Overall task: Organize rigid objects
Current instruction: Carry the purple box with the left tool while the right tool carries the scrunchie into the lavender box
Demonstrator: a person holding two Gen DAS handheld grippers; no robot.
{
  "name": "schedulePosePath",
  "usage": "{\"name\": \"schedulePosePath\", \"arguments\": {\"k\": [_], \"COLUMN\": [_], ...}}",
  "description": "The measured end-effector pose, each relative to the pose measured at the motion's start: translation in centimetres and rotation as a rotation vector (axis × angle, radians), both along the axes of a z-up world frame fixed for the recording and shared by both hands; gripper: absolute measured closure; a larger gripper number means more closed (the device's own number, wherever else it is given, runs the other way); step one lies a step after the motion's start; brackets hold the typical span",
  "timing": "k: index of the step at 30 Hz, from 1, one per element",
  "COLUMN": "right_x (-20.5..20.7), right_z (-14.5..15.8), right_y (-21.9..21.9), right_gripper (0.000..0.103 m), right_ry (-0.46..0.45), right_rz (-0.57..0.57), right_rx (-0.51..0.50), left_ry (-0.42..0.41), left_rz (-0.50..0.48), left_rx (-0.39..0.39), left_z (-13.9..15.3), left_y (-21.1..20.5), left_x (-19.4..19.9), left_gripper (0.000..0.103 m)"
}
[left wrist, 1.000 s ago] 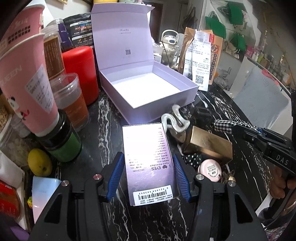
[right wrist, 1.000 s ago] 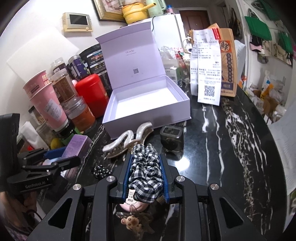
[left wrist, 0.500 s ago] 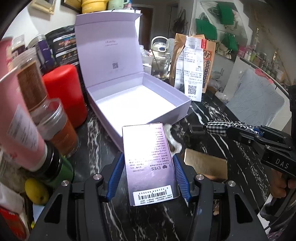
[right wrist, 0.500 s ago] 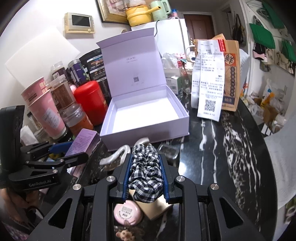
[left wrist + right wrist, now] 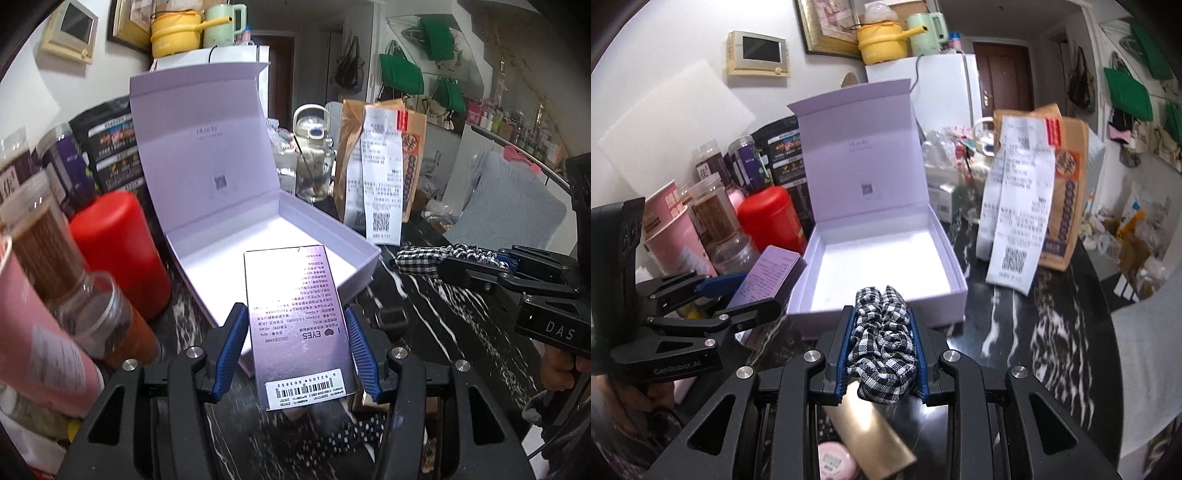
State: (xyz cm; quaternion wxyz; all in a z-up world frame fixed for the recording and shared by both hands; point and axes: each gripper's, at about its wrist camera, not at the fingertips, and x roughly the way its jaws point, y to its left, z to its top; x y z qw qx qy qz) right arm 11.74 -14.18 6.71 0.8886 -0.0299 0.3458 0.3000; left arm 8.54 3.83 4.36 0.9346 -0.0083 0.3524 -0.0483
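Altogether two things are held and one open lilac gift box (image 5: 334, 236) waits on the black marble table (image 5: 1052, 332), its lid upright and its white inside bare. One slim lavender carton (image 5: 295, 317), printed with small text, "EYES" and a barcode label, is clamped between the blue pads of the left gripper (image 5: 295, 343), raised over the box's near edge. One black-and-white checked scrunchie (image 5: 882, 343) is squeezed in the right gripper (image 5: 882, 350), just before the box's front wall.
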Motion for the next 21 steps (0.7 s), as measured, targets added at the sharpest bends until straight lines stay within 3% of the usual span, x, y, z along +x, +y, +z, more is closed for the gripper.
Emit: {"name": "schedulePosePath", "arguments": {"k": [21], "right_x": [6.7], "right_z": [3.4], "right_y": [3.2], "right_gripper": [0.076], "right_ry": [-0.079], "right_rz": [0.057], "right_rx": [0.004], "left_ry": [-0.058], "left_rz": [0.029], "left_rx": [0.0], "left_z": [2.4], "left_y": [2.3], "left_x": [7.3], "left_gripper": [0.049]}}
